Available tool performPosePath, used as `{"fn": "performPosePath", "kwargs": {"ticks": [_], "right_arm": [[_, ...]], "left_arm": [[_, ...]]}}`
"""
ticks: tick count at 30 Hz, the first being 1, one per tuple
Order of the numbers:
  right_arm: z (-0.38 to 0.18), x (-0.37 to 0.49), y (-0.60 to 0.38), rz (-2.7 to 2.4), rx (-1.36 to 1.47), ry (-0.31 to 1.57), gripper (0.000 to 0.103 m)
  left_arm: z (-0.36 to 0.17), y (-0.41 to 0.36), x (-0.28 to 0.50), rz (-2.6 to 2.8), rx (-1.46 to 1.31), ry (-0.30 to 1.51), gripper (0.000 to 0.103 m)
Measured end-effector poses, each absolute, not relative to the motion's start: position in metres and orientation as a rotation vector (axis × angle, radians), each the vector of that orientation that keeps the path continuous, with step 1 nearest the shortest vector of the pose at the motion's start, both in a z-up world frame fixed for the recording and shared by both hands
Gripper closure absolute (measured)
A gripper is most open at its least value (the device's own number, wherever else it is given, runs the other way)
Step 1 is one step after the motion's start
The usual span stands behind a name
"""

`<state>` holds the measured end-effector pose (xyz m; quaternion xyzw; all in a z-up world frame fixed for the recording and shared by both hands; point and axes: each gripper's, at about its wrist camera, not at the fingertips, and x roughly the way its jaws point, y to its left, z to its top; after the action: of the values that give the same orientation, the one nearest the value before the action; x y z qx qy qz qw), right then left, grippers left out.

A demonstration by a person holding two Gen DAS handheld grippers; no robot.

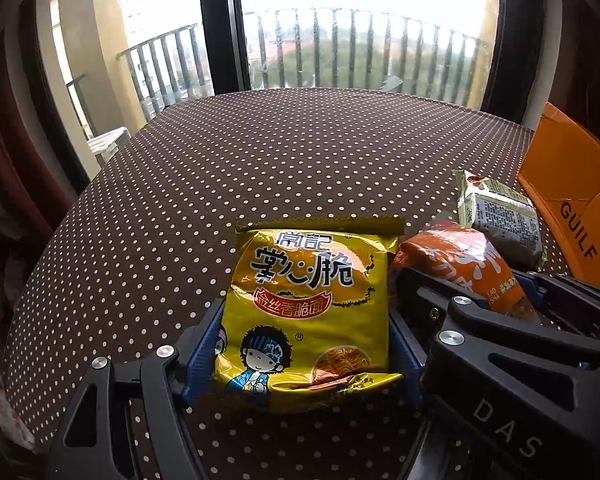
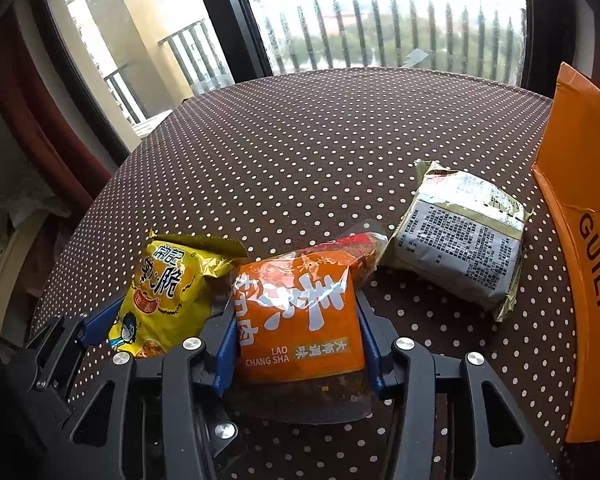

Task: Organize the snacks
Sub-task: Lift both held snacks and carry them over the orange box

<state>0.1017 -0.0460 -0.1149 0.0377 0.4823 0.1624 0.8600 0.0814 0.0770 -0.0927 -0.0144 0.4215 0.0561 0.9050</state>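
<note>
left gripper (image 1: 304, 344) clamps yellow noodle packet (image 1: 312, 312); right gripper (image 2: 296, 340) clamps orange packet (image 2: 300, 320), near tabletop's (image 2: 300, 140) front edge. both likely bound for orange box (image 2: 580, 240) at right edge. green packet (image 2: 460, 236) waits beside box.

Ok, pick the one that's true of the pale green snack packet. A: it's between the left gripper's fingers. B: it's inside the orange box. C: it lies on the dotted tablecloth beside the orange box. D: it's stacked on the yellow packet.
C: the pale green snack packet lies free on the dotted tablecloth, just left of the orange box, in neither gripper.
</note>
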Motion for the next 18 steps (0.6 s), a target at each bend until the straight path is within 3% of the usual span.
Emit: {"fn": "performPosePath", "kwargs": {"ticks": [18], "right_arm": [[-0.072,0.088,-0.061,0.309,0.1,0.917,0.051]], "left_arm": [[-0.047,0.055,0.07,0.082,-0.011,0.782,0.027]]}}
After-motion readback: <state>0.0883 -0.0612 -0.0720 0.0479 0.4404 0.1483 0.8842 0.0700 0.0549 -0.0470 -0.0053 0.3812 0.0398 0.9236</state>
